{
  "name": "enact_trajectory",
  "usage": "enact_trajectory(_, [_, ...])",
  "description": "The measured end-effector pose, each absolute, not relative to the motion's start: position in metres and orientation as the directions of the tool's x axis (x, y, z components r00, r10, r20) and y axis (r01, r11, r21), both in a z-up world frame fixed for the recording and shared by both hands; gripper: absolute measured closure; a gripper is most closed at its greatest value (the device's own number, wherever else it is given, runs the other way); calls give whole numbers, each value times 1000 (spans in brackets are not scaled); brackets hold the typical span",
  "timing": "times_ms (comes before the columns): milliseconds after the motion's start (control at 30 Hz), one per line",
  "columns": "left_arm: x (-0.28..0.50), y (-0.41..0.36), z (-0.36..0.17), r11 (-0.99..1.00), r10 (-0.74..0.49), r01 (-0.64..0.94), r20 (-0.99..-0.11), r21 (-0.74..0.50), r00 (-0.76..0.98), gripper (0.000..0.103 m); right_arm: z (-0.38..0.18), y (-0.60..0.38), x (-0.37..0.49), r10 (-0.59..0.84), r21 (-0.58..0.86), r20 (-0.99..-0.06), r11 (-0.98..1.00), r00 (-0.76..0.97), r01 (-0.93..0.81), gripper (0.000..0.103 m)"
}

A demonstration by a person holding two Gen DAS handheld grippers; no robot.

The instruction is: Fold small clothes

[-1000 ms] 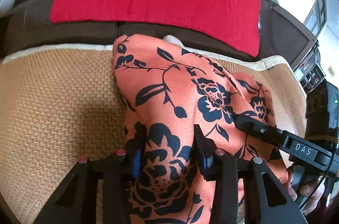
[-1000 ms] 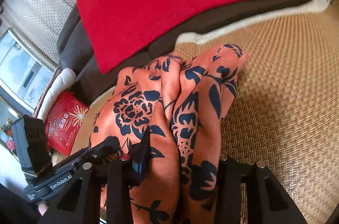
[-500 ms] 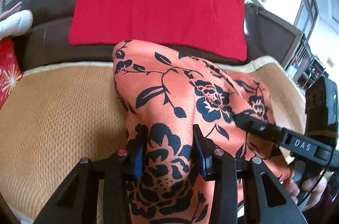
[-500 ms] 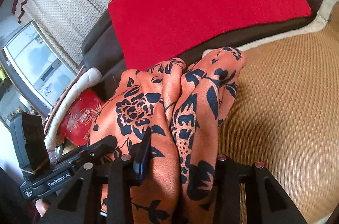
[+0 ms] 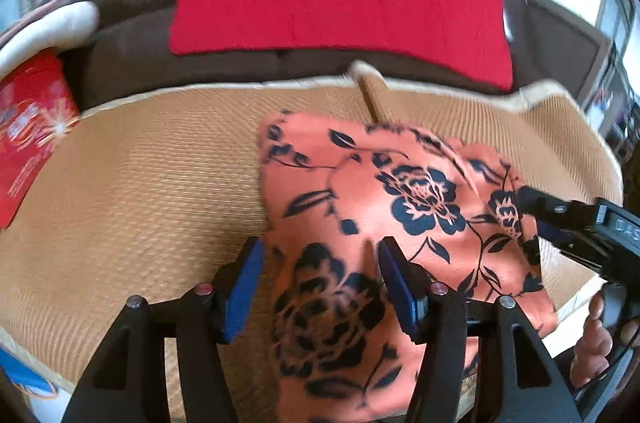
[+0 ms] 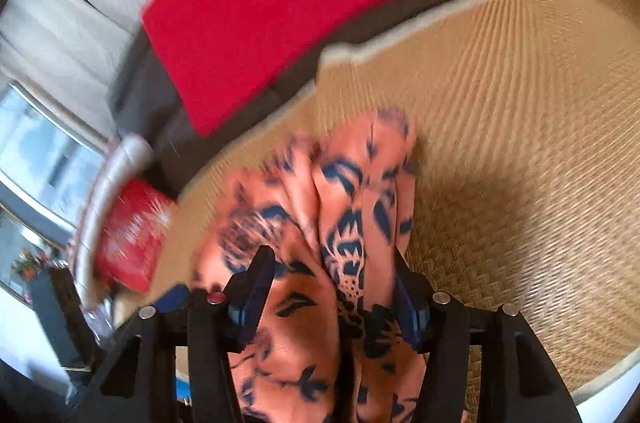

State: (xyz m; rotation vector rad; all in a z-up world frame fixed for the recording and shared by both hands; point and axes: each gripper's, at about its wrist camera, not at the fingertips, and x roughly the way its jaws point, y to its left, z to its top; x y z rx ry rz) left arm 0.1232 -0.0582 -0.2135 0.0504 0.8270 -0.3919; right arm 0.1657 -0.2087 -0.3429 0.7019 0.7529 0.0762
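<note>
An orange garment (image 5: 404,207) with a dark floral print lies folded and bunched on the woven mat, centre-right of frame

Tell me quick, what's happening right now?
Both tongs, left and right, opening. Orange flowered garment between them, lying on woven mat. Nothing in the way.

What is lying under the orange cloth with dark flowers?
The orange cloth rests on a woven tan mat, which shows around its edges. Whatever lies directly beneath the cloth is covered, and its near end hangs below the frame, so nothing more can be told.
</note>
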Motion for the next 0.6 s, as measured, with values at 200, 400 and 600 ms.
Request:
enact_trajectory(200, [121, -42, -236, 957, -196, 291, -774, -17, 602, 41, -322, -176, 145, 388, 567, -559, 824, 733, -5, 63])
enact_trajectory(400, [129, -50, -248, 952, -153, 304, -814, 30, 560, 40, -351, -157, 164, 333, 483, -700, 872, 632, 76, 65])
enact_trajectory(600, [101, -38, -203, 973, -110, 224, -754, 50, 648, 31, -316, -179, 142, 312, 508, -662, 855, 682, 101, 61])
